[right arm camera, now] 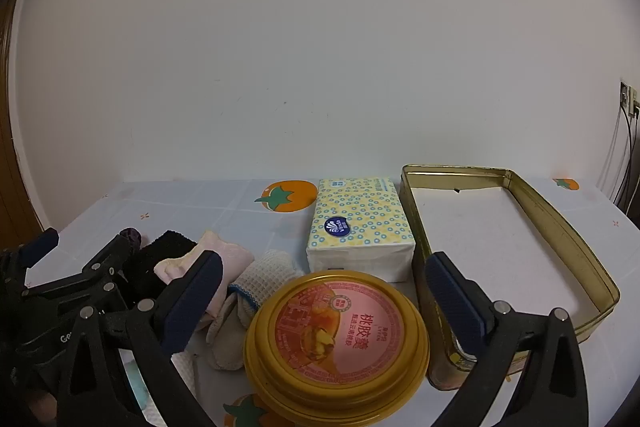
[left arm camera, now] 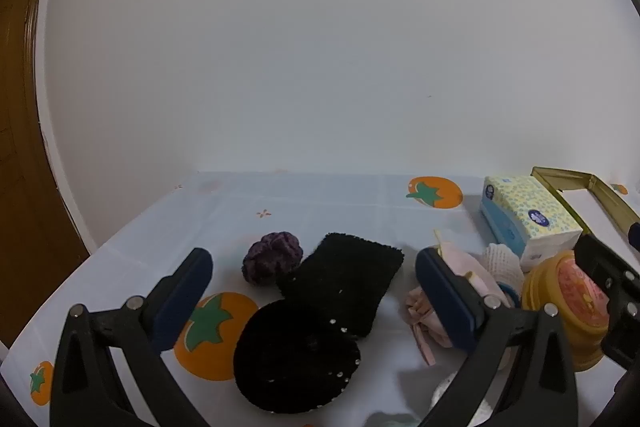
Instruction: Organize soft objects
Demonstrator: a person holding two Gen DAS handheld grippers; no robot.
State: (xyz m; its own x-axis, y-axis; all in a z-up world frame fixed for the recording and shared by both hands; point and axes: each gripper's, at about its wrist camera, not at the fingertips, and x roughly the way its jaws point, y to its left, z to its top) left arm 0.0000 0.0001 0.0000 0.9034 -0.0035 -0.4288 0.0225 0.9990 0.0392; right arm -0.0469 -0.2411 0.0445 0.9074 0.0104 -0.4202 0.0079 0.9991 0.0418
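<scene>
On the white tablecloth printed with orange persimmons [left arm camera: 280, 199] I have both tools hovering with nothing between their pads. My left gripper [left arm camera: 314, 291] is spread wide above the dark pile — a round black fuzzy pad with small rhinestones [left arm camera: 296, 355] lies nearest me, overlapped at its far edge by a rectangular black fuzzy cloth [left arm camera: 344, 283], and a crinkled purple scrunchie [left arm camera: 274, 257] sits just beside that cloth's left corner. Past my left tool's right finger are a folded pale pink fabric piece [left arm camera: 468, 267] and a white waffle-knit cloth with blue trim [left arm camera: 504, 261], bunched together.

My right gripper [right arm camera: 322, 301] is equally released — it frames a round yellow plastic tub with a pink printed lid [right arm camera: 338, 339]. Behind the tub stands a yellow-and-blue dotted tissue pack [right arm camera: 360, 223], just beside an open rectangular gold metal tin [right arm camera: 568, 239], whose white inside looks bare.
</scene>
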